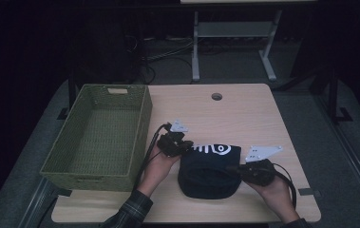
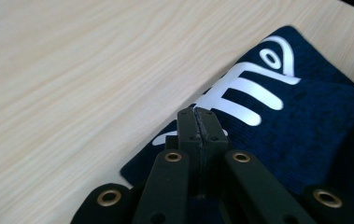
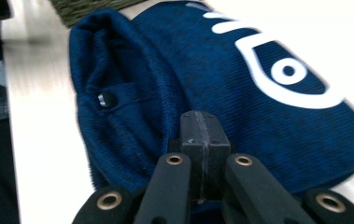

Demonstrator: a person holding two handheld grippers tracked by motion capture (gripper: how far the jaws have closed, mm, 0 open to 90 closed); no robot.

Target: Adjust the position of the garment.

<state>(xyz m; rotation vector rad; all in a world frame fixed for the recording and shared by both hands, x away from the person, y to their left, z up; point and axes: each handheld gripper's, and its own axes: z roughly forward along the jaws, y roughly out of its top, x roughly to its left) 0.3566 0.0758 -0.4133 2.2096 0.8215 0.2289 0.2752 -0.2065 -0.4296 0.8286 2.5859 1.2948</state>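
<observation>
A dark blue garment (image 1: 208,171) with a white fish-shaped print lies bunched on the near middle of the wooden table (image 1: 234,114). My left gripper (image 1: 183,146) is at its far left corner, by the print. In the left gripper view the jaws (image 2: 198,114) are pressed together at the edge of the cloth (image 2: 305,121) and seem to pinch it. My right gripper (image 1: 237,168) is at the garment's right side. Its jaws (image 3: 201,119) are also pressed together, low over the folded fabric (image 3: 212,70), near a small snap button (image 3: 106,99).
A green woven basket (image 1: 142,128) stands at the table's left, close beside my left hand. A round cable hole (image 1: 216,96) sits near the far edge. Bare wood lies beyond the garment and to its right.
</observation>
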